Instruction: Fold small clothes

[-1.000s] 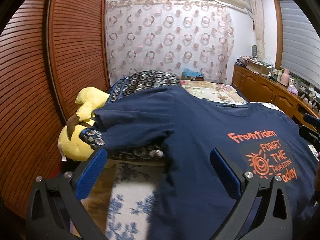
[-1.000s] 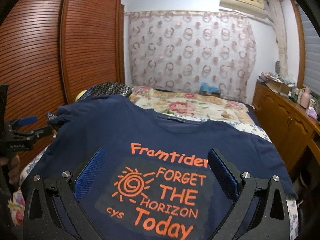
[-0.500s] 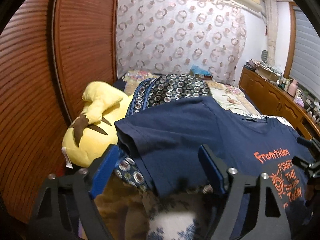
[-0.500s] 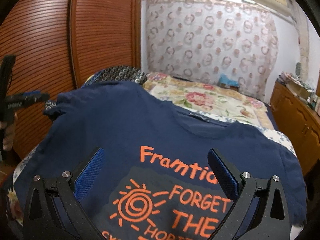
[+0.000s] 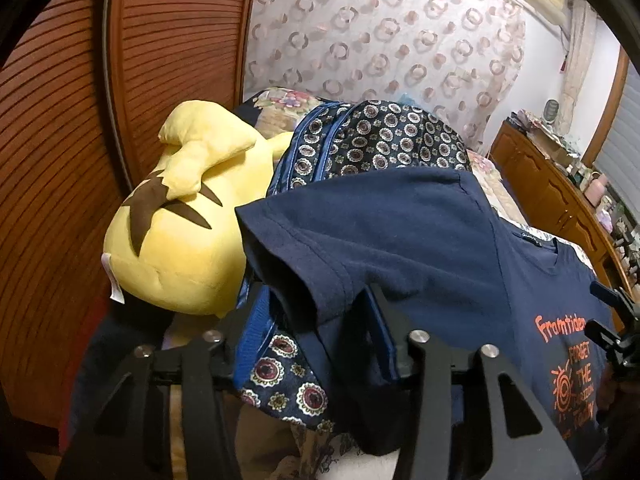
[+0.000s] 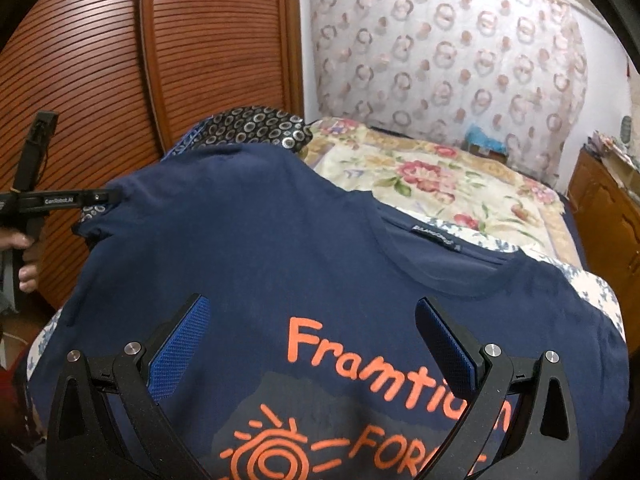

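Navy T-shirt (image 6: 320,264): spread print-up on the bed (image 6: 440,176), one sleeve (image 5: 320,280) at 9 o'clock over a patterned cushion (image 5: 380,140). Light, limp, non-slip cotton; best gripped at the sleeve hem. Left tongs (image 5: 316,320) closing around that hem. Right tongs (image 6: 312,344) released, hovering above the chest print.

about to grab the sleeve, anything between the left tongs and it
Nothing visible. The navy shirt's sleeve already lies between the fingers of the closing left tongs. The patterned cloth lies just beneath the hem and could get pinched too.
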